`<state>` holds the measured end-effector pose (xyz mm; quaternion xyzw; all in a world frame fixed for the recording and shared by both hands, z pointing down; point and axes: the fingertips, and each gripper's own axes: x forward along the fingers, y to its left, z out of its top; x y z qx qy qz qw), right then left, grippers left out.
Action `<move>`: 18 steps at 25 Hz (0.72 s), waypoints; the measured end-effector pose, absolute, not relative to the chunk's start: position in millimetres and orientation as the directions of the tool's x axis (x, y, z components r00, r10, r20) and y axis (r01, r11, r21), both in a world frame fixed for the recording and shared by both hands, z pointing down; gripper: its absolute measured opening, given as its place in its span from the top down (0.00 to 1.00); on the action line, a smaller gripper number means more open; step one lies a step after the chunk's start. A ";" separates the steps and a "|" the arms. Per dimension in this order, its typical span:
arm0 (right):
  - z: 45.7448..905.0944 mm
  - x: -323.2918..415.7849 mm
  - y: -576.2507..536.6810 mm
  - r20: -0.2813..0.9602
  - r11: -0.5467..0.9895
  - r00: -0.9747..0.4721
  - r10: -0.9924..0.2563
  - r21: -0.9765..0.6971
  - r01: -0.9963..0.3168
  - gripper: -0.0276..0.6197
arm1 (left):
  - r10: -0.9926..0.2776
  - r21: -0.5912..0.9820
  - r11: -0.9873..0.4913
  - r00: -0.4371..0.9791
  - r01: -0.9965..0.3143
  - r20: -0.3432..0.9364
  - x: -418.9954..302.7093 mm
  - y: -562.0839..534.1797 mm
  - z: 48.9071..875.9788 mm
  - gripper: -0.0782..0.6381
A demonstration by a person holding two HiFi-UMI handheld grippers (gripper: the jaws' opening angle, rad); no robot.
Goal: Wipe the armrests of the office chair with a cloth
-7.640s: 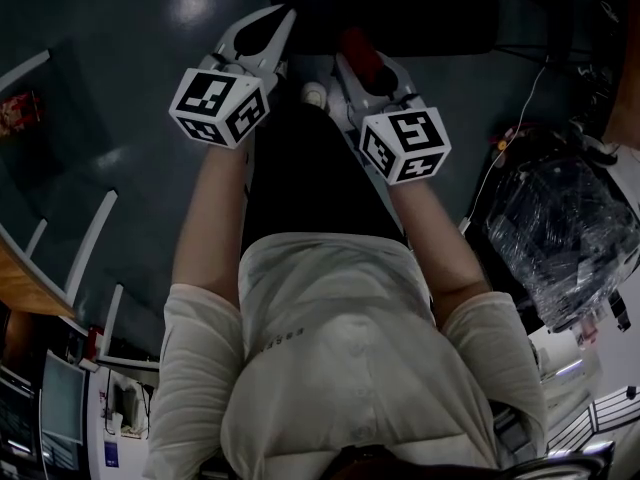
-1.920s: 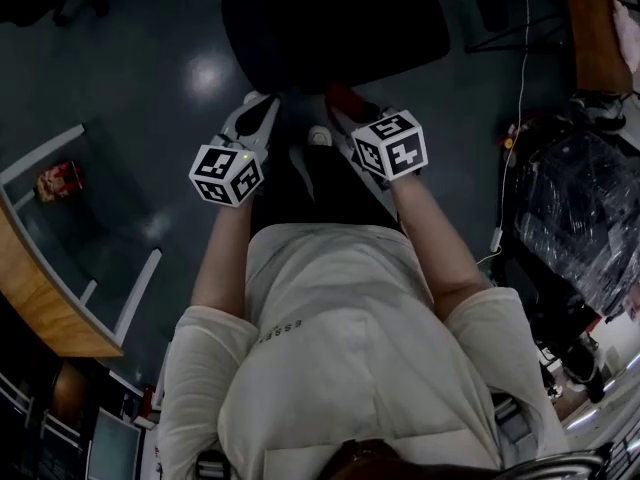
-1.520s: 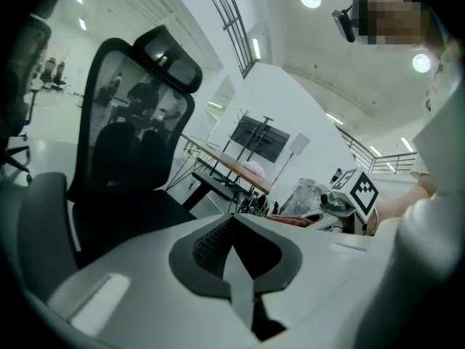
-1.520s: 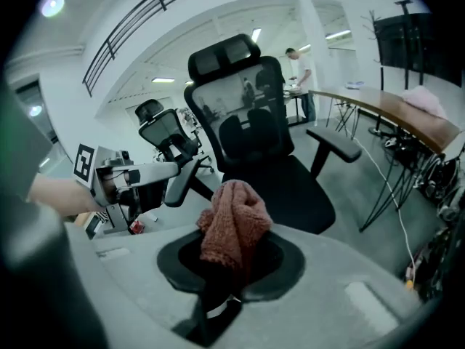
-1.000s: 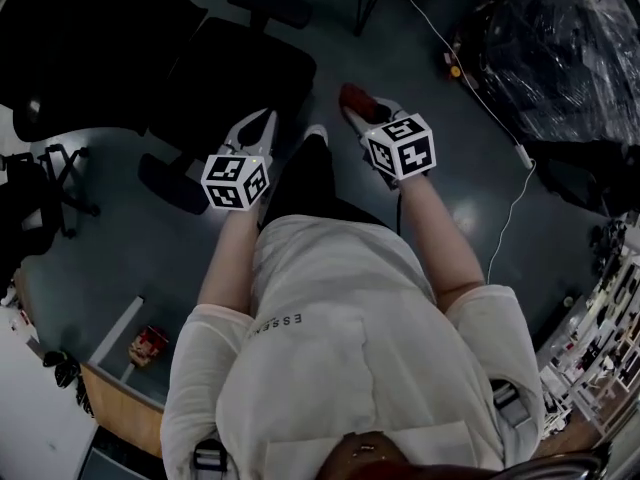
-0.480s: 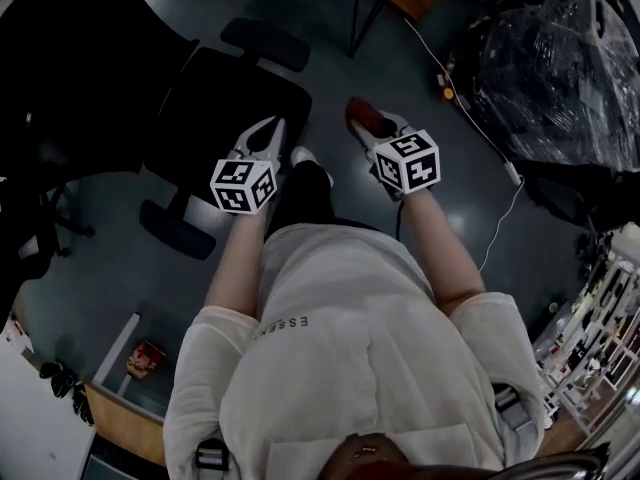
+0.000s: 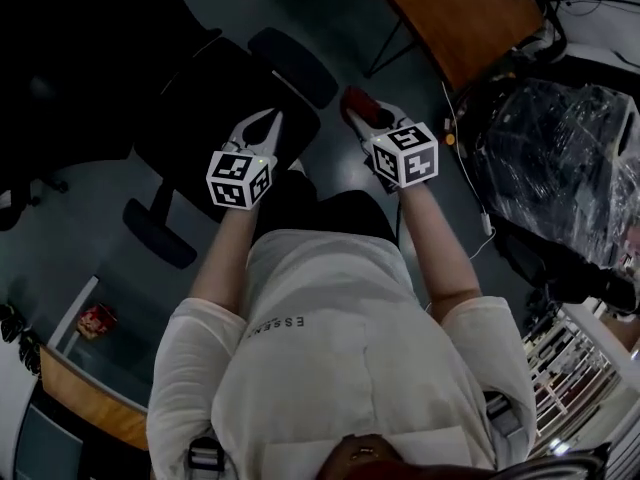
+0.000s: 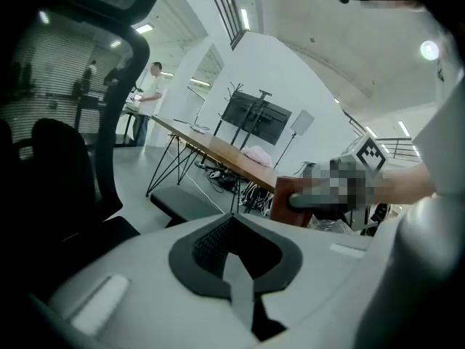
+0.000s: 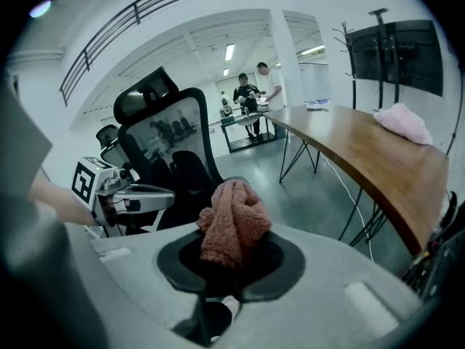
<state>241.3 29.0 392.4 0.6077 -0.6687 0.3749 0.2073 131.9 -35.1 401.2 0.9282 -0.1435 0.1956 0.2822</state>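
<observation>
A black office chair point(image 7: 225, 93) stands just ahead of me, its seat under my left gripper point(image 7: 266, 128), which is shut with nothing in it. One padded armrest point(image 7: 292, 66) lies between the two grippers and further out; the other armrest point(image 7: 158, 234) is at the near left. My right gripper point(image 7: 362, 111) is shut on a reddish-pink cloth point(image 7: 353, 99), held in the air to the right of the chair. In the right gripper view the cloth point(image 9: 234, 224) bunches up out of the gripper point(image 9: 229, 267), with the chair's back point(image 9: 171, 144) behind it.
A wooden table point(image 7: 455, 18) on thin black legs runs along the upper right, with a pink cloth point(image 9: 403, 122) lying on it. A plastic-wrapped bundle point(image 7: 560, 158) and cables sit at the right. A second black chair point(image 7: 60, 58) is at the left. People stand far off.
The view has swung round: the chair came from the top of the picture to lie beneath the left gripper, and the table has come into view. Both grippers stay shut.
</observation>
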 end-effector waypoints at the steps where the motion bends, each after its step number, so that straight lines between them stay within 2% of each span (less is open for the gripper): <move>1: 392.4 242.8 15.7 0.733 0.010 -0.189 -0.654 -0.241 -0.970 0.88 | -0.167 0.471 -0.790 0.878 -0.392 0.449 132.7 -38.3 403.1 0.87; 9: 414.0 248.3 -84.0 0.727 0.176 -0.266 -0.633 -0.199 -0.964 0.88 | -0.241 0.522 -0.694 0.843 -0.496 0.480 130.4 -64.2 433.6 0.87; 18: 431.0 248.6 -184.5 0.713 0.349 -0.352 -0.607 -0.159 -0.924 0.88 | -0.452 0.542 -0.481 0.725 -0.689 0.520 137.6 -77.4 458.5 0.87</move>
